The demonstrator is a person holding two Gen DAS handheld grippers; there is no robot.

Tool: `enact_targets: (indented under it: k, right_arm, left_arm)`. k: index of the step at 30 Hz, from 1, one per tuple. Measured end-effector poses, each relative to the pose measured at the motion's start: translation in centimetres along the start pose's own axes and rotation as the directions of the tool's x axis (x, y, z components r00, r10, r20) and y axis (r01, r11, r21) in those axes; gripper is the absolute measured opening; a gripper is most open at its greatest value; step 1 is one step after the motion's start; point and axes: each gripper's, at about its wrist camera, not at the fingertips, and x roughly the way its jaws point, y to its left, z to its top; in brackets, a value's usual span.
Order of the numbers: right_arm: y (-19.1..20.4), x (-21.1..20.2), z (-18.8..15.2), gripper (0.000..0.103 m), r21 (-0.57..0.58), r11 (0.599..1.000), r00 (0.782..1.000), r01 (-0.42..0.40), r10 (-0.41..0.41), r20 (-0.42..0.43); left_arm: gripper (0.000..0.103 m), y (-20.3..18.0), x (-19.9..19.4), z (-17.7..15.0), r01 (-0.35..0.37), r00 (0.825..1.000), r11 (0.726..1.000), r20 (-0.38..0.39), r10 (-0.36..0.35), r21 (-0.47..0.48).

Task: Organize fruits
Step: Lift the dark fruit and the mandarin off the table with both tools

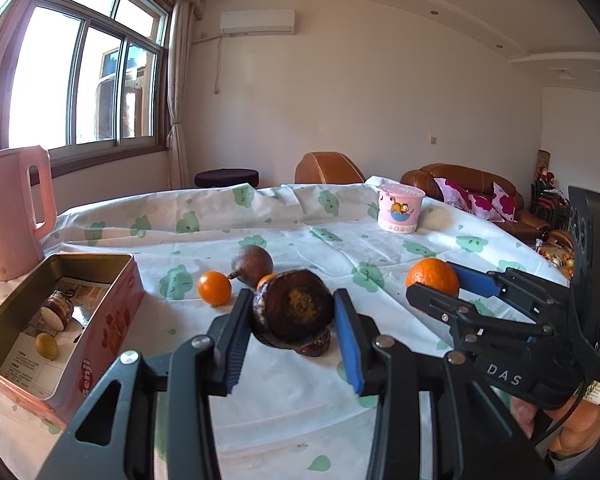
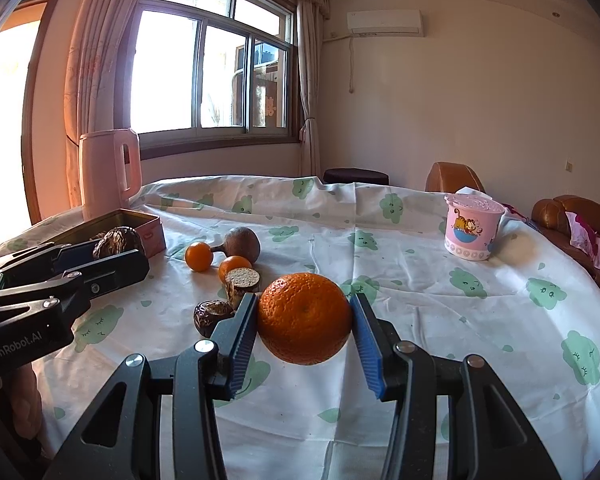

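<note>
Left tongs (image 1: 292, 316) clamp perhaps a passionfruit half (image 1: 294, 308); right tongs (image 2: 304, 320) clamp orange (image 2: 305, 317).

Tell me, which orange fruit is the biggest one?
The orange gripped by the right gripper. It is rough-skinned and larger than the two small smooth orange fruits lying farther back.

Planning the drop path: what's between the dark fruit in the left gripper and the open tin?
Only bare tablecloth, as the left wrist view shows. The dark fruit is clamped in the left gripper, right of the tin.
</note>
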Motion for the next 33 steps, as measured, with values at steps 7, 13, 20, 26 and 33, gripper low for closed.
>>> enact_targets:
  k: [7,13,20,26,33]
  right_arm:
    - [0.1,-0.4,0.0,0.048,-0.007,1.0,1.0,-0.001,0.002,0.025]
    - [0.2,-0.8,-0.1,0.048,-0.012,1.0,0.999,-0.005,0.006,0.049]
    - [0.2,-1.1,-0.1,0.048,-0.016,1.0,0.998,-0.007,0.008,0.068]
    - [0.2,-1.3,-0.2,0.048,-0.021,1.0,0.996,-0.007,0.009,0.088]
    - [0.1,-1.6,-0.3,0.049,-0.024,1.0,0.993,-0.005,0.008,0.116]
  left_arm:
    - [0.042,0.0,-0.4,0.1,-0.007,1.0,1.0,0.024,0.007,0.003]
    - [0.042,-0.1,-0.8,0.1,-0.015,0.999,1.0,0.049,0.014,0.01]
    - [0.042,-0.2,-1.0,0.0,-0.019,0.998,1.0,0.067,0.018,0.014]
    - [0.042,-0.4,-1.4,0.0,-0.029,0.995,0.999,0.092,0.026,0.027]
    - [0.042,-0.6,-1.9,-0.1,-0.035,0.993,0.999,0.114,0.031,0.03]
